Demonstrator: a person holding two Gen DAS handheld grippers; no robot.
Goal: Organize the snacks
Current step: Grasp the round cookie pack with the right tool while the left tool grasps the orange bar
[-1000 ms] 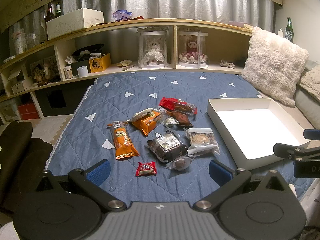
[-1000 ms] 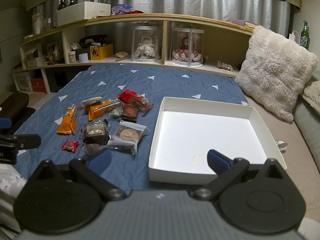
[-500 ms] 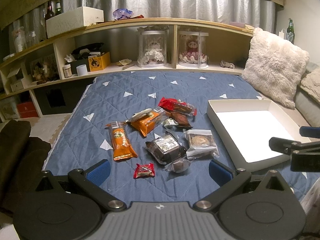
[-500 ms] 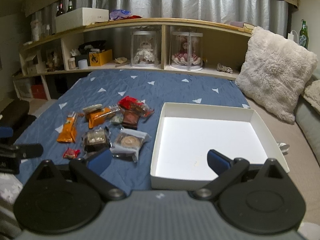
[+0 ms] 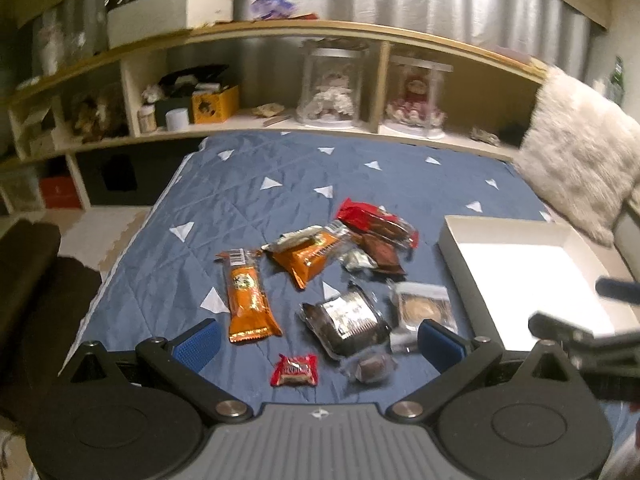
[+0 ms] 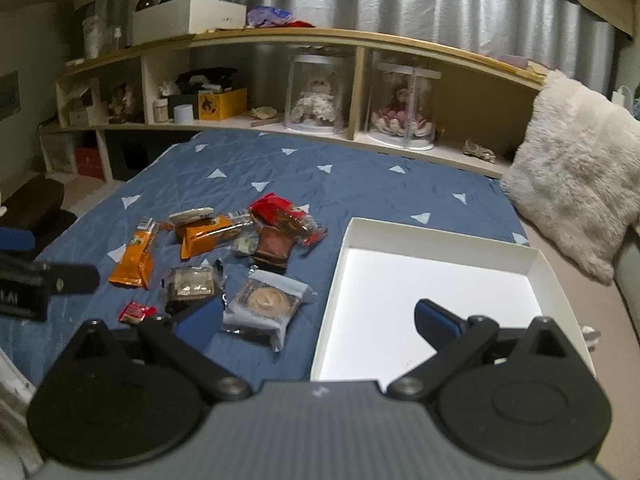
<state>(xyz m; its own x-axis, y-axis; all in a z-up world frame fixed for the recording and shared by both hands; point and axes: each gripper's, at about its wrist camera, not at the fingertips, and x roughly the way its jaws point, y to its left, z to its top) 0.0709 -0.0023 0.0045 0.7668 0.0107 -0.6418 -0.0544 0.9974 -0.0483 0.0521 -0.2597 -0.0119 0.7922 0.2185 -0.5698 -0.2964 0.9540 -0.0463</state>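
Snacks (image 5: pixel 340 280) lie heaped on the bed (image 5: pixel 280 184), none yet in the box (image 6: pixel 432 292). Both hand-held grippers have edged closer over the last second: left hand-held gripper (image 5: pixel 318 340) spread, empty, now low over the small red packet (image 5: pixel 295 369); right hand-held gripper (image 6: pixel 318 320) spread, straddling the box's near left corner and the biscuit pack (image 6: pixel 266 304). Judgement: first pick is imminent. Ahead lie overlapping wrappers; pillow (image 6: pixel 576 184) far right, shelf (image 6: pixel 320 36) beyond. Nothing blocks the box.
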